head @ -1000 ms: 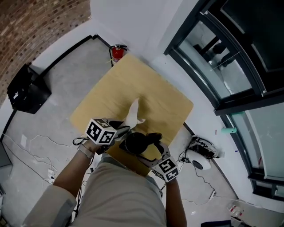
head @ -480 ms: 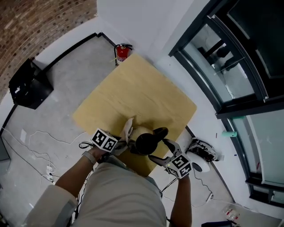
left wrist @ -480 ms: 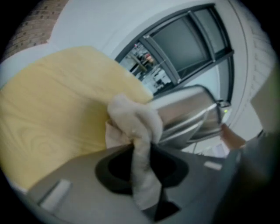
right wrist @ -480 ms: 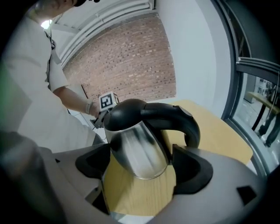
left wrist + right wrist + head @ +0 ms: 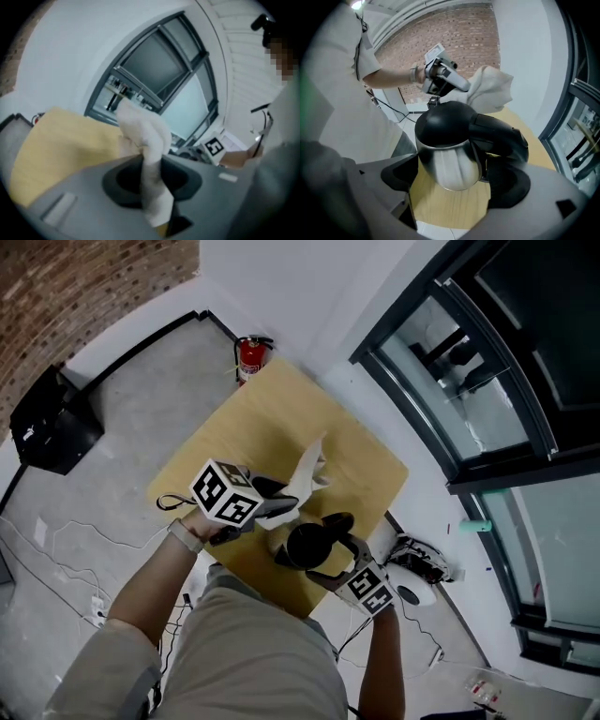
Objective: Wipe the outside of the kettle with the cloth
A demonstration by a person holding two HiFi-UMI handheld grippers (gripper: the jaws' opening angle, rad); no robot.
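Note:
A steel kettle (image 5: pixel 307 545) with a black lid and handle stands near the front edge of the wooden table (image 5: pixel 272 418). My right gripper (image 5: pixel 322 556) reaches around it from the front. In the right gripper view the kettle (image 5: pixel 447 159) fills the gap of the right gripper (image 5: pixel 452 183); its jaws have just been opening a little, and both pads still lie against the kettle's sides. My left gripper (image 5: pixel 286 504) is shut on a white cloth (image 5: pixel 309 472), raised just beyond the kettle. The cloth (image 5: pixel 145 136) bulges out of the jaws in the left gripper view.
A red fire extinguisher (image 5: pixel 248 357) stands on the floor past the table's far corner. A black case (image 5: pixel 47 432) lies at the left. Cables and a white device (image 5: pixel 417 568) sit on the floor at the right, below dark glazing (image 5: pixel 487 362).
Half a second ago the left gripper held the cloth low against the kettle's left side. It has since risen and moved away, with the cloth now above and beyond the kettle. The right gripper stayed at the kettle.

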